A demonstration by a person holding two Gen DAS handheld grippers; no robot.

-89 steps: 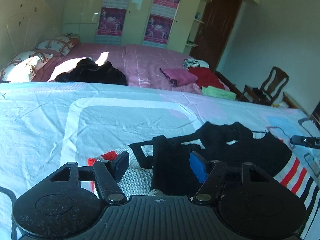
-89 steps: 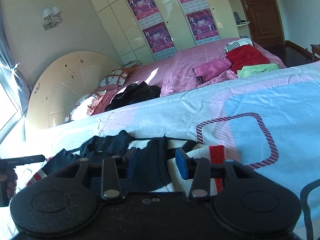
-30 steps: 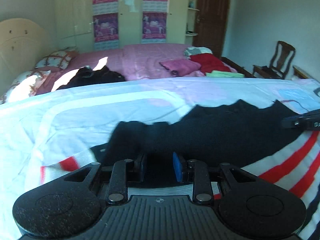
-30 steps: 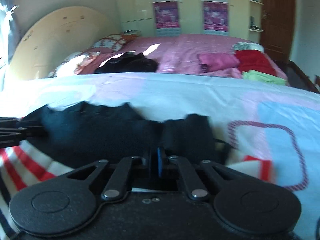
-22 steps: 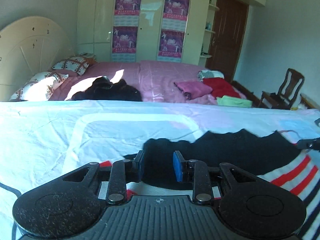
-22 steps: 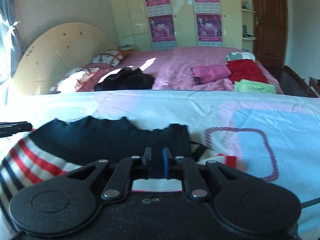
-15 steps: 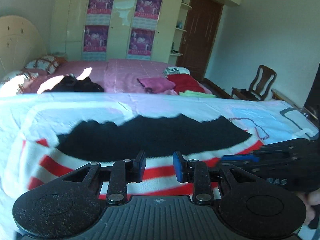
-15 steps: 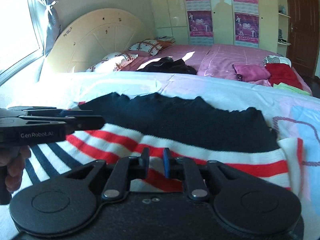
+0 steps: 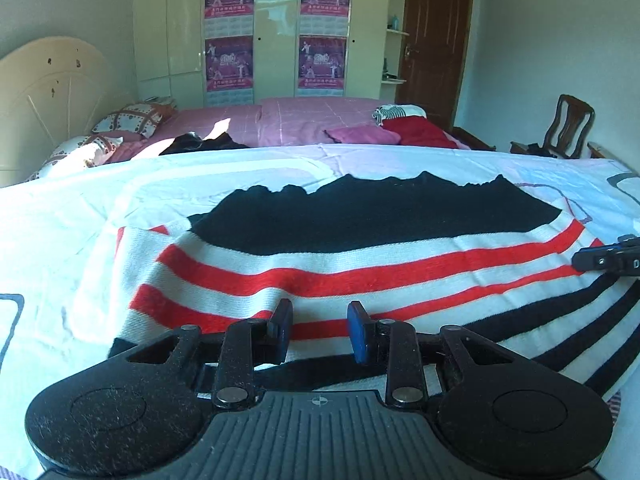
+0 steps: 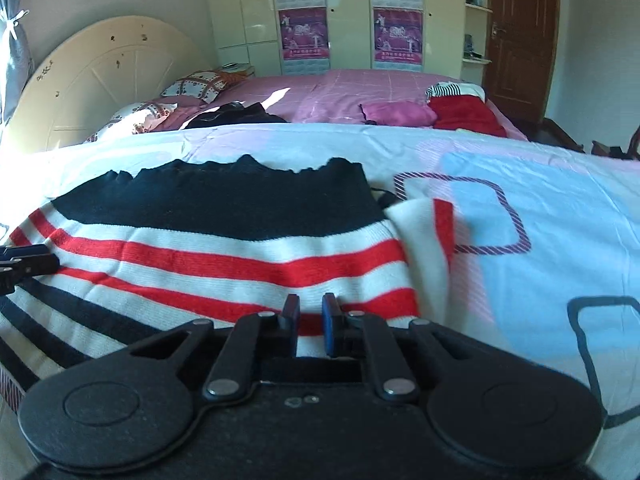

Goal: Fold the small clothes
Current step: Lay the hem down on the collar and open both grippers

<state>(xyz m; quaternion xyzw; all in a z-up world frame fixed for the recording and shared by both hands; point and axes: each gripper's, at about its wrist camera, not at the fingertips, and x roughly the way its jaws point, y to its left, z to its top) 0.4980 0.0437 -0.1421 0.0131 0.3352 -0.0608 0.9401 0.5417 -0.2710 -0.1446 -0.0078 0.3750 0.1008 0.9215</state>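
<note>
A home bedroom: pink-sheeted bed, pillows, wardrobe, wooden door.

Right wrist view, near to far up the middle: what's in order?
Right gripper → striped sweater → patterned sheet → pink bed → wardrobe.

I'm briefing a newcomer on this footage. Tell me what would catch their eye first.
The striped sweater, with its black, white and red bands, lies spread across the pale bedsheet in the foreground. Behind it on the pink bed sit a red garment and a magenta one, with purple posters on the wardrobe behind.
</note>
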